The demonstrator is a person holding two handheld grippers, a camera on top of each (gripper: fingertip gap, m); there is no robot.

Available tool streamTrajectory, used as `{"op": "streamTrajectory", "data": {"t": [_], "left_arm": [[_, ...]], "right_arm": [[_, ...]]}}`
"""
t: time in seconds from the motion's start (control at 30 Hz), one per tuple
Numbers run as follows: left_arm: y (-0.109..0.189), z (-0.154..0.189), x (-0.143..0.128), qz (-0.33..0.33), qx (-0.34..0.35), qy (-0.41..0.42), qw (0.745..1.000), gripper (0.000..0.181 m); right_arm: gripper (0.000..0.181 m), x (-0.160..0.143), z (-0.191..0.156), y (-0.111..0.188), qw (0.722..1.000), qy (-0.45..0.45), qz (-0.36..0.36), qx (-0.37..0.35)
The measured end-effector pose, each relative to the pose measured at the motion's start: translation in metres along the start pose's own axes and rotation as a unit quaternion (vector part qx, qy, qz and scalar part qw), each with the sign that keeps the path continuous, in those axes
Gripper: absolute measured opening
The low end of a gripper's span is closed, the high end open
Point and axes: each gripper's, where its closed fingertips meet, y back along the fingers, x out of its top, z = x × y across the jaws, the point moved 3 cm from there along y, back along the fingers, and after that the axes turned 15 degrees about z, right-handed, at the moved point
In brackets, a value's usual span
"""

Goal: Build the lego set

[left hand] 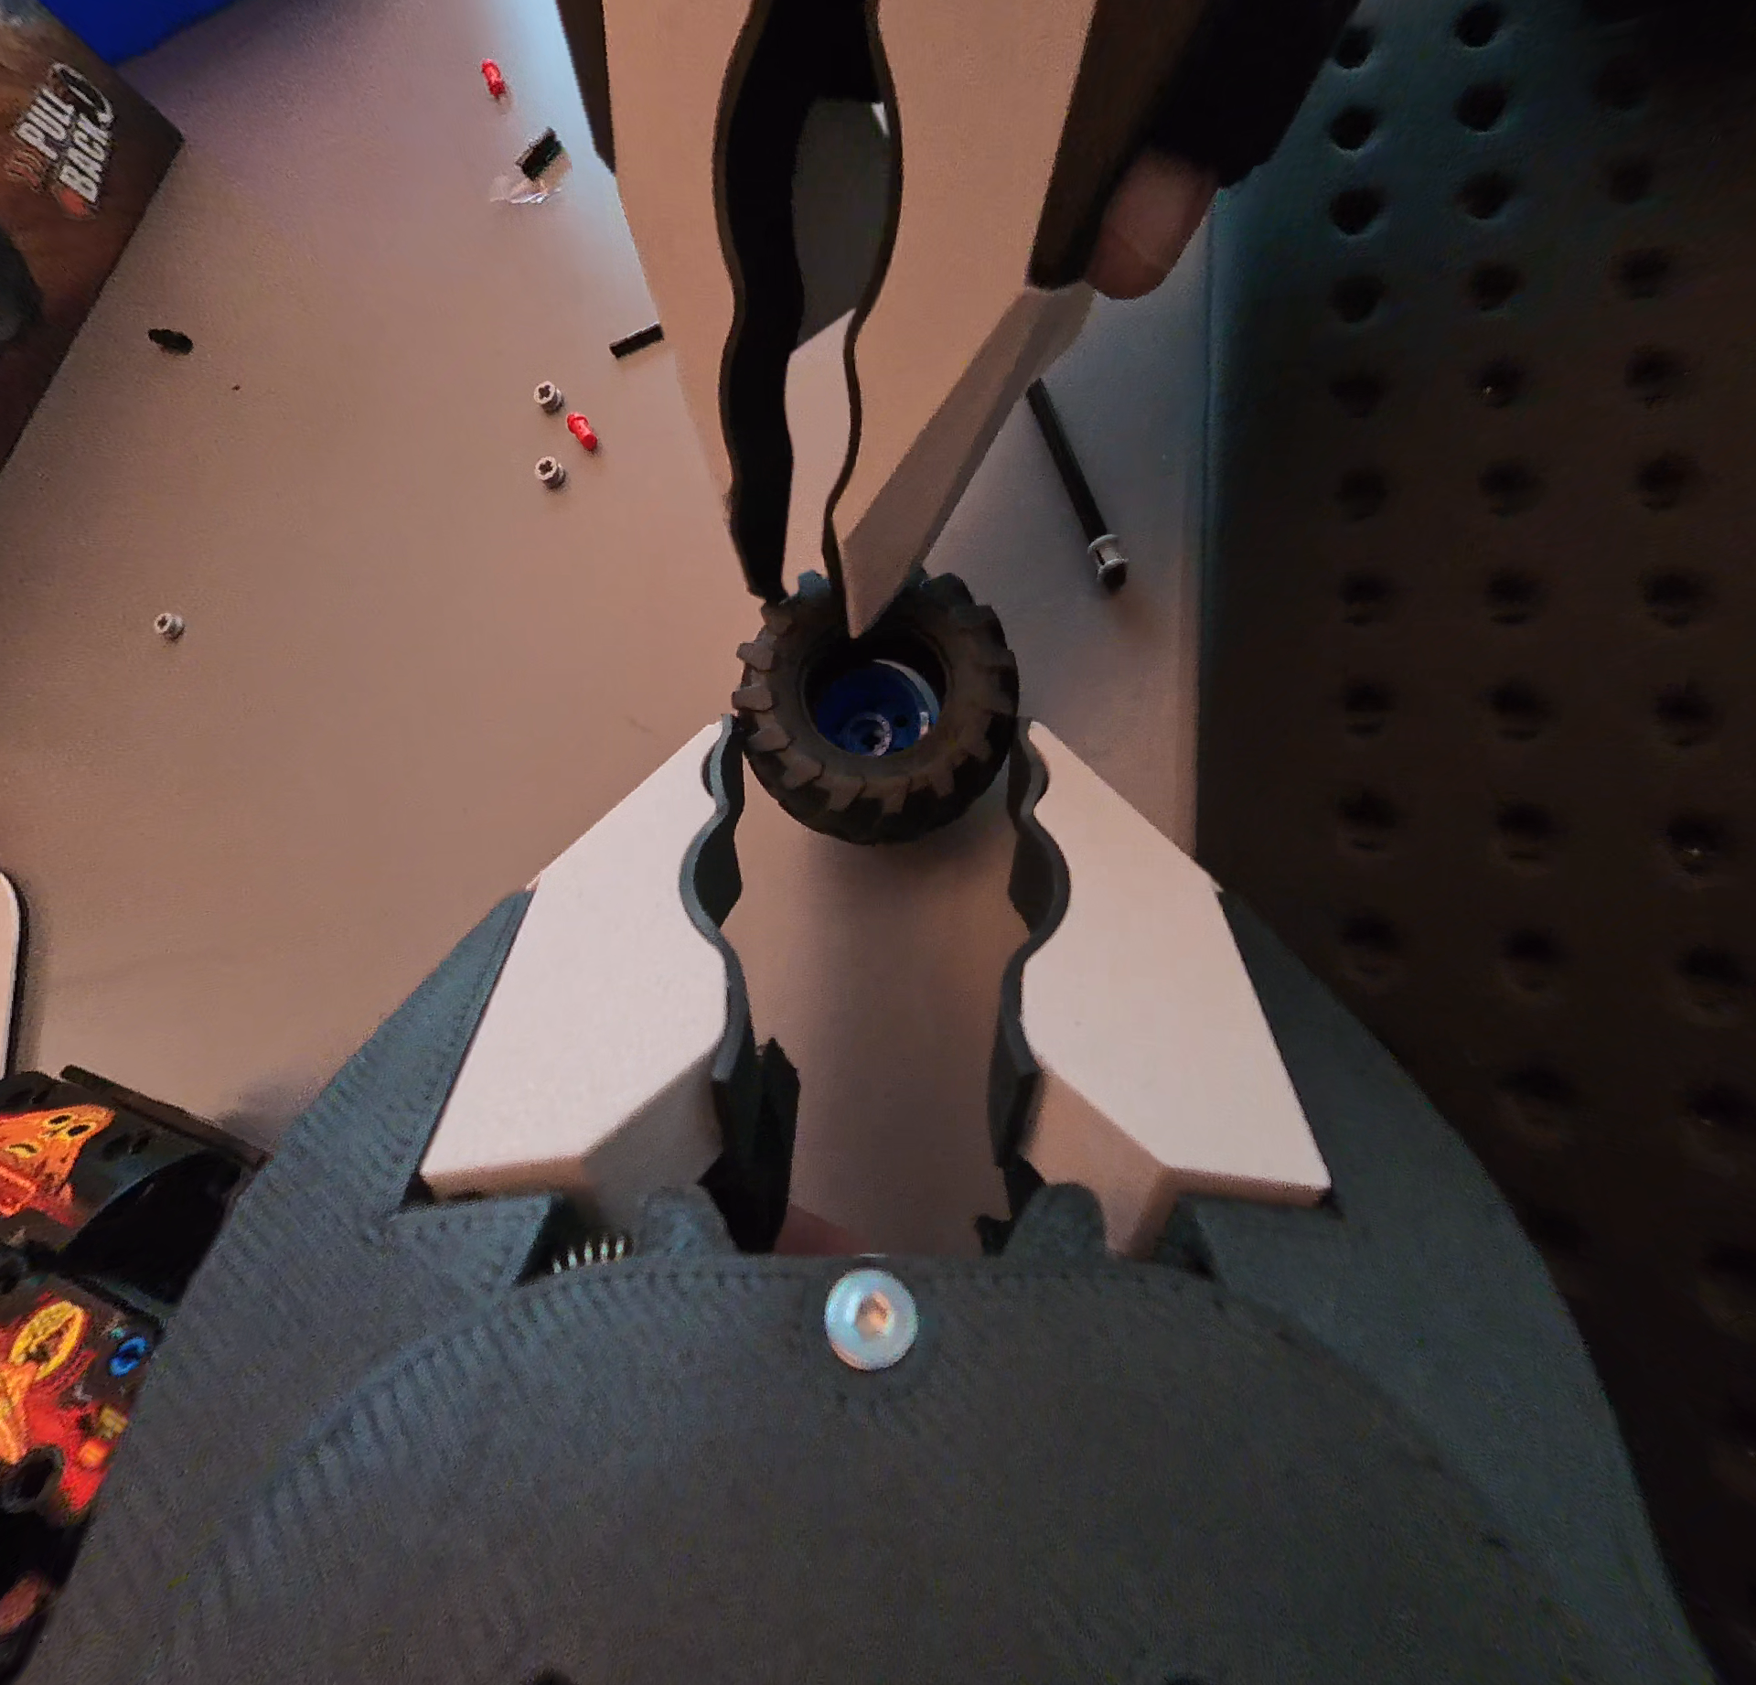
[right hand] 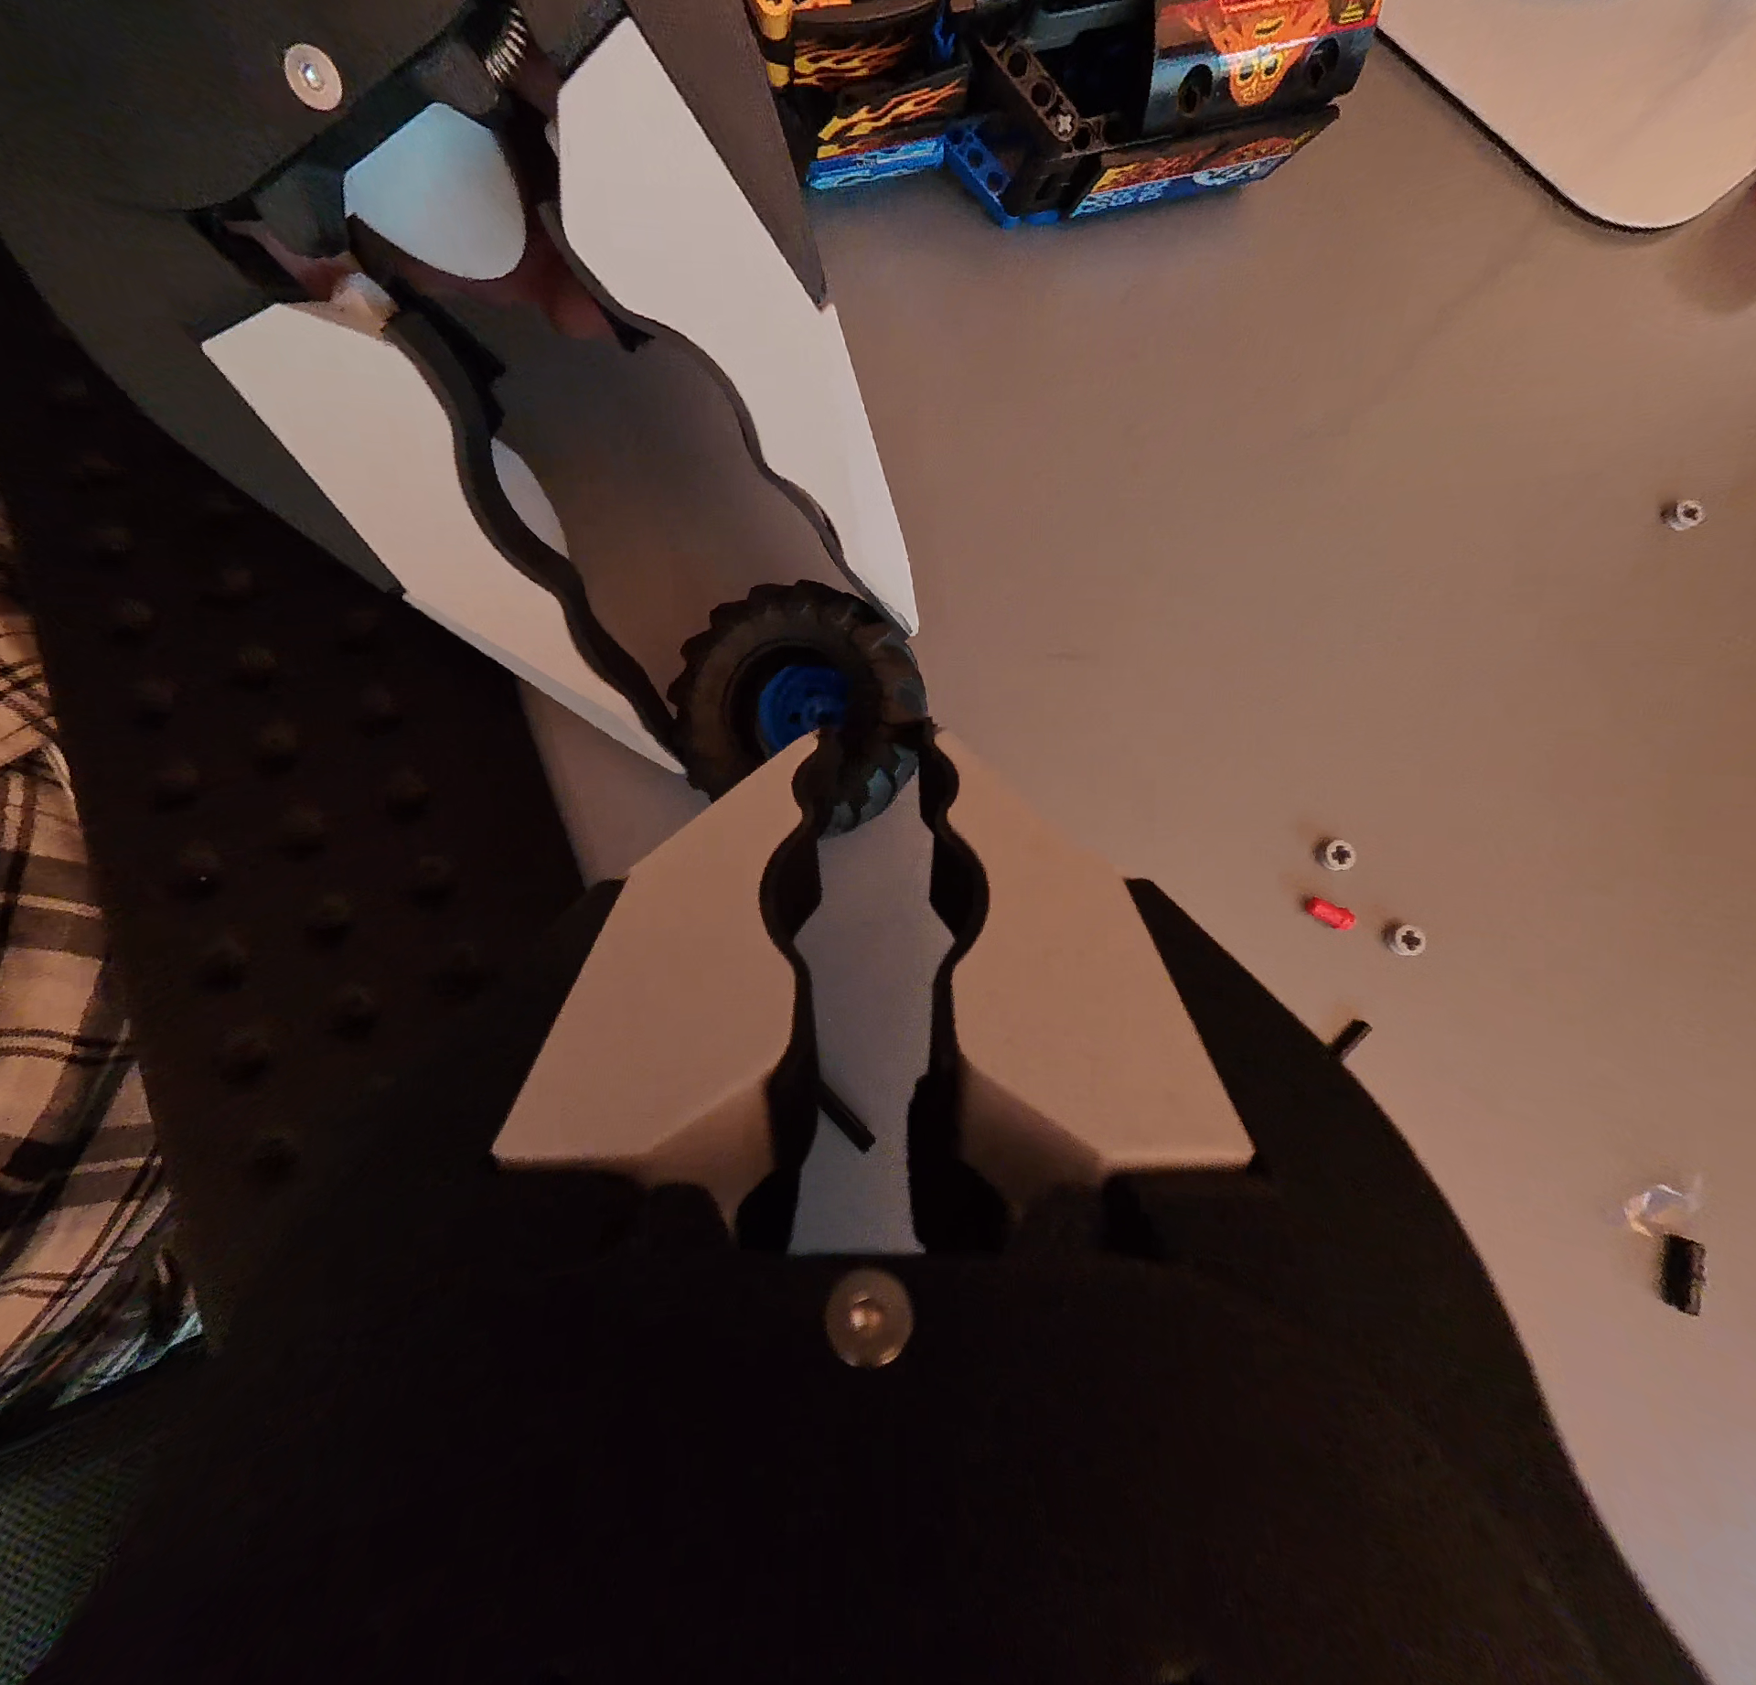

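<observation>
Two grippers work one wheel, seating a black tyre on its blue rim just above the desk (right hand: 1235,499).

Best to keep the wheel (left hand: 874,717) square. The left gripper (left hand: 879,736) has its fingers wide, clasping the tread; the right gripper (left hand: 808,608) pinches the tyre wall, fingers nearly closed.
</observation>
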Motion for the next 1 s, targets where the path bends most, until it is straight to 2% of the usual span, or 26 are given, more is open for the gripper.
{"op": "streamTrajectory", "data": {"t": [0.07,0.3,0.4,0.5,0.6,0.83,1.0], "left_arm": [[-0.001,-0.001,-0.001,0.003,0.009,0.0,1.0,0.056],[-0.004,0.006,-0.011,-0.009,0.001,0.027,1.0,0.059],[0.003,0.003,-0.003,0.014,-0.008,0.11,0.994,0.066],[0.005,0.003,-0.005,0.017,-0.008,0.207,0.978,0.064],[0.002,0.003,-0.01,0.016,0.001,0.258,0.966,0.06],[-0.003,0.01,-0.008,0.027,-0.039,0.298,0.953,0.052],[-0.004,0.011,-0.008,0.034,-0.05,0.294,0.954,0.051]], "right_arm": [[0.024,0.001,0.003,-0.001,1.0,0.009,-0.003,-0.017],[0.014,-0.012,0.002,-0.012,1.0,0.008,-0.024,-0.019],[0.013,-0.011,0.0,-0.014,0.999,0.012,-0.024,-0.022],[0.013,-0.01,0.001,-0.015,0.999,0.011,-0.022,-0.032],[0.013,-0.009,-0.001,-0.017,0.999,0.003,-0.019,-0.032],[0.015,-0.008,-0.003,-0.02,1.0,-0.01,-0.019,-0.016],[0.015,-0.012,-0.002,-0.023,1.0,-0.018,-0.025,-0.007]]}}
